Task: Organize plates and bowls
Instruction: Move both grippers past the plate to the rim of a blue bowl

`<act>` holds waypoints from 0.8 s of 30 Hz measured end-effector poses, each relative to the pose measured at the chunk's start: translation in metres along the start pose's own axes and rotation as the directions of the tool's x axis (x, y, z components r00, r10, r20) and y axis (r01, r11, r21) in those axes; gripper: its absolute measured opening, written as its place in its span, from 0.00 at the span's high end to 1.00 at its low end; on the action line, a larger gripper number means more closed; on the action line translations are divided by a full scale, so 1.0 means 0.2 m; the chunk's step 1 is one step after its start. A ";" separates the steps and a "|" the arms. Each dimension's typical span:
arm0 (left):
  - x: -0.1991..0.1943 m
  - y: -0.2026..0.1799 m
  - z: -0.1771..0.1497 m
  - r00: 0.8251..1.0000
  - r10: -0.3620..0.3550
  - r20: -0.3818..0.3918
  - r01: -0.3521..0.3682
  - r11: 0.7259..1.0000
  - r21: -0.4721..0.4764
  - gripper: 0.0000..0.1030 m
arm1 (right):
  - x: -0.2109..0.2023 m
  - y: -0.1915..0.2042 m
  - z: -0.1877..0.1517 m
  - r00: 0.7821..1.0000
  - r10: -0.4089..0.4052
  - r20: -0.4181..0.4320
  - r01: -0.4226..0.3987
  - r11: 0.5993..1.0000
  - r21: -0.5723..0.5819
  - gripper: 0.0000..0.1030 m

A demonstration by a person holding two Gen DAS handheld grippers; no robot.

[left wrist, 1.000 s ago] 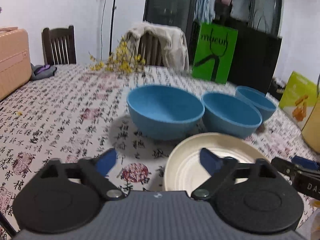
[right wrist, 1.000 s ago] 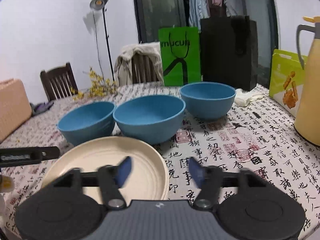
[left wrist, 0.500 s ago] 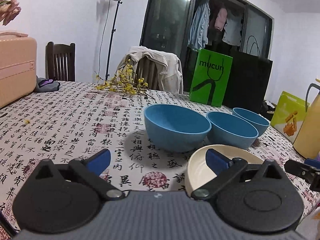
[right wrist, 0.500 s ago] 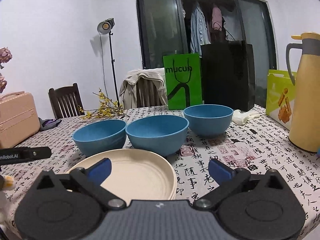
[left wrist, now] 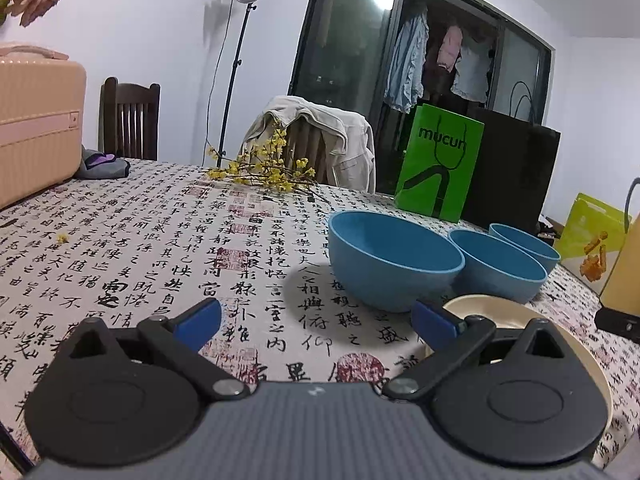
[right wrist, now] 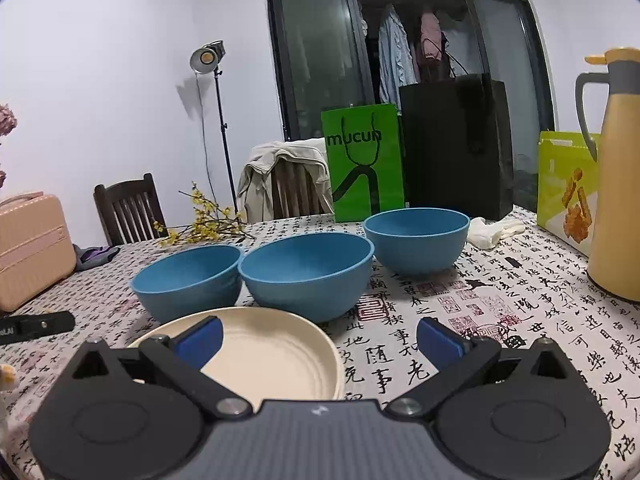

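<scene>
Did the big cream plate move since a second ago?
Cannot tell. The cream plate sits in front of the left blue bowl and middle blue bowl just as before; only the cameras appear to have shifted.

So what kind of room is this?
Probably a dining room in someone's home. There's a table with bowls and a plate, chairs pulled up to it, and clothes hanging behind the glass doors.

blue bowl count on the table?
3, in a row behind the cream plate: left bowl, middle bowl touching it, right bowl apart, nearest the green bag. None seem hidden.
</scene>
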State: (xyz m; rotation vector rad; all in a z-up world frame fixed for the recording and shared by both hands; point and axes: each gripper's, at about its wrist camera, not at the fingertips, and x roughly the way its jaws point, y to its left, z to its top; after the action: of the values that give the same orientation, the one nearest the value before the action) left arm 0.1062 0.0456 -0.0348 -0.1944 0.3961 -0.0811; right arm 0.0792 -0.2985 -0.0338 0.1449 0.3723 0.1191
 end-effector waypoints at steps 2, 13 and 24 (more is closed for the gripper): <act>0.03 0.01 0.00 1.000 -0.007 0.000 0.007 1.000 -0.010 0.00 | 0.03 -0.03 0.00 1.000 -0.004 -0.006 0.004 1.000 0.014 0.00; 0.11 0.05 -0.02 1.000 -0.031 0.006 0.031 0.999 -0.021 0.00 | 0.10 -0.14 0.03 1.000 -0.012 0.005 0.012 0.999 0.052 0.00; 0.09 -0.01 -0.04 0.999 -0.020 0.046 0.018 0.999 0.044 0.00 | 0.16 -0.11 0.02 0.999 -0.025 -0.042 0.027 0.999 0.047 0.00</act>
State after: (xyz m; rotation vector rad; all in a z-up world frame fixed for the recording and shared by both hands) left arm 0.1187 0.0408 -0.0492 -0.1571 0.3457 -0.1033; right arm 0.1117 -0.3162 -0.0439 0.1850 0.4183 0.0880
